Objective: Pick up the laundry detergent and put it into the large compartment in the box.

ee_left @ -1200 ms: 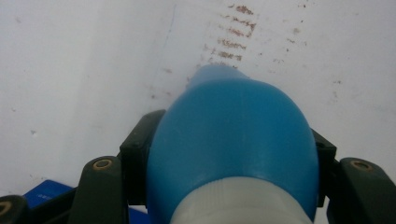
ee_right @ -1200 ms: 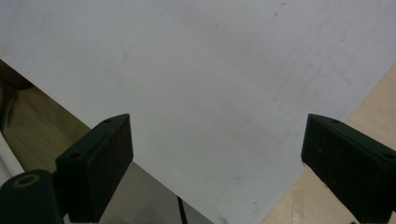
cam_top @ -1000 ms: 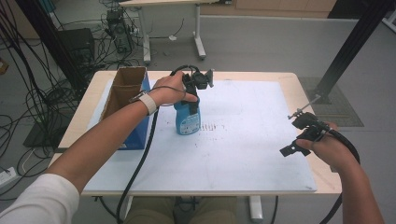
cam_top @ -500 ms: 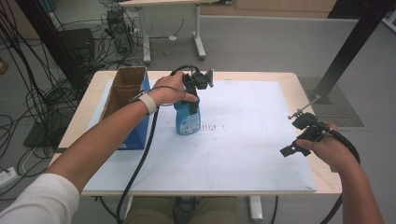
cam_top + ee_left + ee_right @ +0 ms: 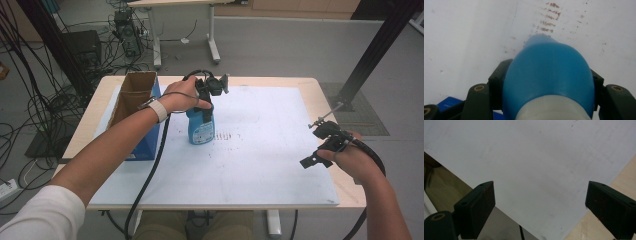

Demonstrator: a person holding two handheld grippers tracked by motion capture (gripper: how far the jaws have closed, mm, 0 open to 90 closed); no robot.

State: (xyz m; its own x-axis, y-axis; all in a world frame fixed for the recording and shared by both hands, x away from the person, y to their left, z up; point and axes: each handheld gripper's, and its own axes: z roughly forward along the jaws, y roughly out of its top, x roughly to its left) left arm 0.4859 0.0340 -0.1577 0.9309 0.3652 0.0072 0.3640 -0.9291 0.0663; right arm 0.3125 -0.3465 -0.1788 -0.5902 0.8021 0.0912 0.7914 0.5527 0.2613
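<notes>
- High view: my left gripper [image 5: 202, 102] clamps the top of the blue bottle [image 5: 201, 127], which stands upright on the white sheet [image 5: 260, 160], just beside the box [image 5: 131, 107]. My right gripper [image 5: 325, 145] hangs well apart from the bottle, at the sheet's edge.
- Left gripper view: both jaws press the bottle [image 5: 549, 75] from either side.
- Right gripper view: my jaws stand wide apart, nothing between them, above the sheet's [image 5: 536, 170] corner.

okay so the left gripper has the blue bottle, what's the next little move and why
Probably lift the blue bottle straight up. The left gripper is shut on it near its top, it stands upright on the white mat, and the open cardboard box is right beside it.
</notes>
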